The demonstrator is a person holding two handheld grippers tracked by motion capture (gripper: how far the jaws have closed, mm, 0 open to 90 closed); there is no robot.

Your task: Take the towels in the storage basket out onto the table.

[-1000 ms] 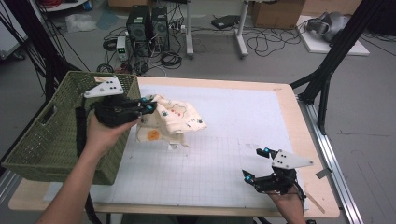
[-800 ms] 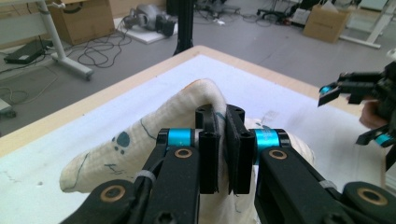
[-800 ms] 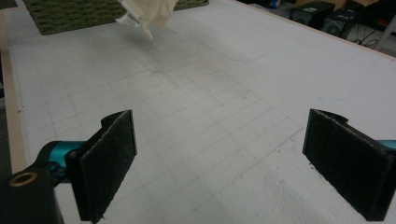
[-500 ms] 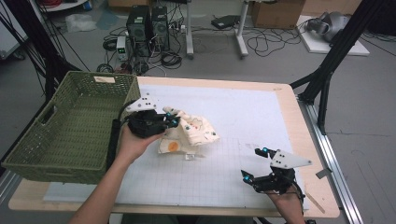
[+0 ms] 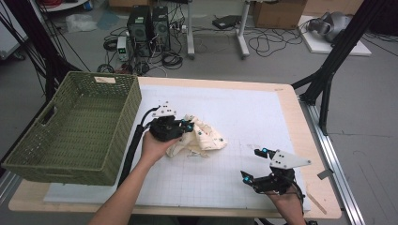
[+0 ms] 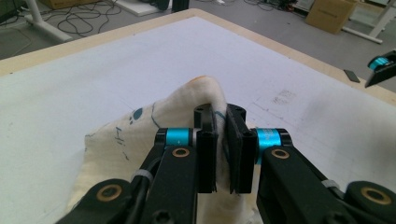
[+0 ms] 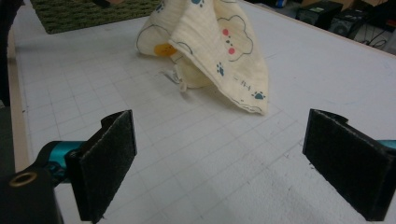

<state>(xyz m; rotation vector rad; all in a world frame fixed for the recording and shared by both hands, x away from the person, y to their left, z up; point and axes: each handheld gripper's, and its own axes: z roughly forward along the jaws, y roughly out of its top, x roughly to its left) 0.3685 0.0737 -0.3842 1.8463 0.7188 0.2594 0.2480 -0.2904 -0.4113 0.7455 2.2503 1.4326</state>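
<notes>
cloth (image 5: 202, 138) pinched in left gripper (image 5: 184, 126); right gripper (image 5: 254, 164) agape; no readable writing.

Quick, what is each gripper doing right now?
Left gripper: shut on the cloth.
Right gripper: open, holding nothing.

A wooden table (image 5: 286, 93) bears a white gridded mat (image 5: 234, 117), green basket (image 5: 80, 126) and printed cloth (image 5: 202, 140).
</notes>
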